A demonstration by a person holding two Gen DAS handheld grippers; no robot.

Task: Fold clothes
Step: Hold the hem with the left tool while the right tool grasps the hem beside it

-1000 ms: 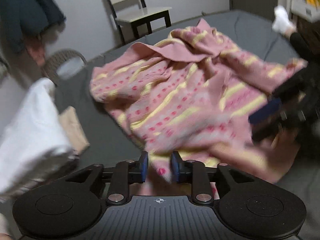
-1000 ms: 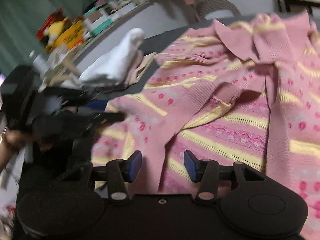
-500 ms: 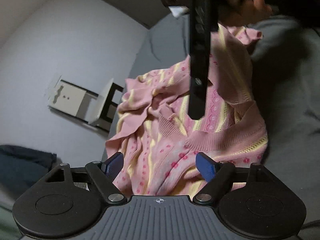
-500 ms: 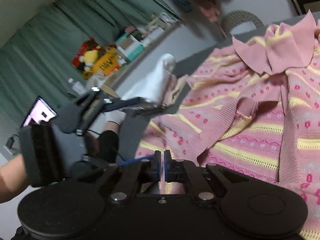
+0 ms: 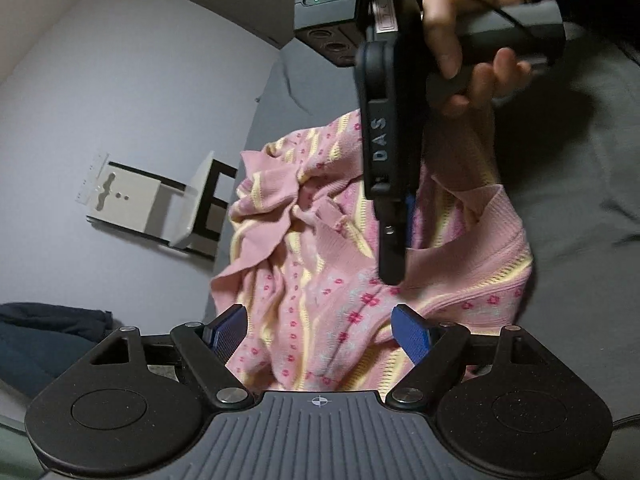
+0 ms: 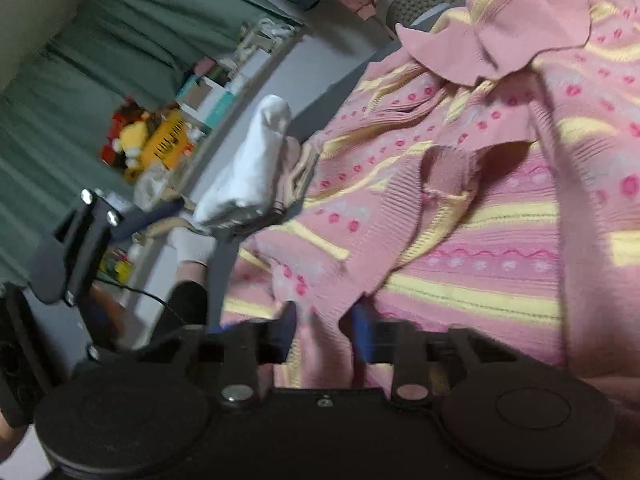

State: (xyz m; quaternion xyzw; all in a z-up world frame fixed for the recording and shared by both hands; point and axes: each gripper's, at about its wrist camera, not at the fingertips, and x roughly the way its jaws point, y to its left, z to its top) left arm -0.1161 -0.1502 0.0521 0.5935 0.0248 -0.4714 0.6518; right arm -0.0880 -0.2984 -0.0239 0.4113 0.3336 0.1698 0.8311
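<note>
A pink knitted sweater [image 5: 320, 292] with yellow stripes and red dots lies crumpled on a grey bed [image 5: 580, 168]. My left gripper [image 5: 318, 332] is open and wide, just short of the sweater's near edge, with nothing pinched. In the left wrist view a hand [image 5: 452, 40] holds my right gripper [image 5: 390, 272] pointing down, its tip at the sweater's ribbed neckline. In the right wrist view, which is blurred, the right gripper [image 6: 324, 336] has its fingers partly apart, and a fold of the sweater [image 6: 460, 240] lies between them.
A folded white cloth [image 6: 248, 176] lies on the bed's far edge. Behind it stands a shelf with toys and boxes [image 6: 160, 140]. A chair [image 5: 192, 208] is against the wall, with a dark garment [image 5: 48, 332] low on the left.
The left gripper went from nearly shut at the sweater's hem to wide open and swung round. The right gripper's fingers, shut half a second ago, now stand apart around a fold.
</note>
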